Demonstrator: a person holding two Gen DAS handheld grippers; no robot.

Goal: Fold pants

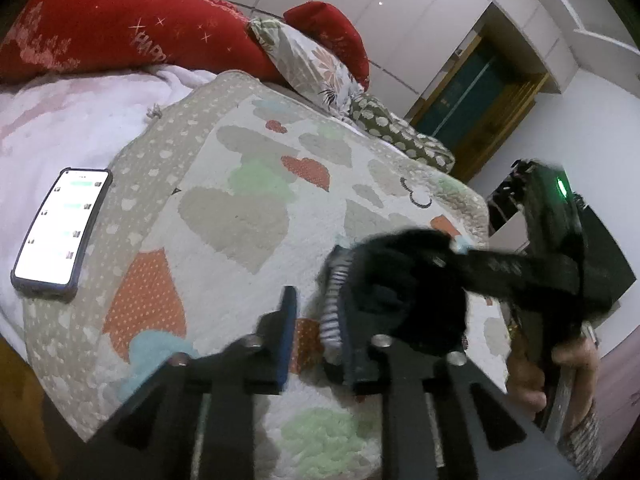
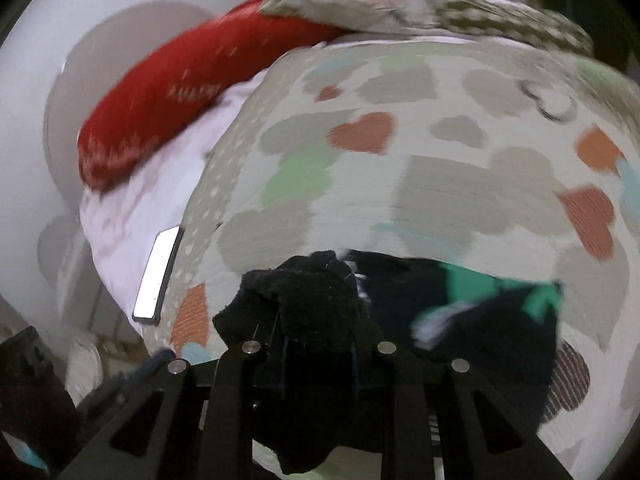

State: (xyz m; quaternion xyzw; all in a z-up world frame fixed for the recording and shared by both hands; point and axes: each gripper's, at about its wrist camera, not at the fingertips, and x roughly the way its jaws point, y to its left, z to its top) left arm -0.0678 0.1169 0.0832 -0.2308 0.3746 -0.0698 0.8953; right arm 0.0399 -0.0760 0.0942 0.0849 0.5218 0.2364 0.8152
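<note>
The dark pants [image 1: 408,292] are bunched above the heart-patterned bedspread [image 1: 224,216], with a striped waistband [image 1: 332,308] showing. My left gripper [image 1: 316,328] is open. The cloth hangs against its right finger, and bedspread shows in the gap beside the blue-padded left finger [image 1: 287,320]. A taut band of the pants [image 1: 516,270] runs right to the right gripper's black body [image 1: 552,216], held by a hand [image 1: 532,376]. In the right wrist view, my right gripper [image 2: 316,336] is shut on a wad of the pants [image 2: 304,296]. Its fingertips are buried in cloth. A green patch [image 2: 480,288] trails right.
A lit phone [image 1: 60,232] [image 2: 158,276] lies on the pink sheet [image 1: 60,120] left of the bedspread. Red pillows [image 1: 120,28] and a floral pillow [image 1: 312,64] line the head of the bed. A wooden door [image 1: 472,112] stands beyond the bed's far corner.
</note>
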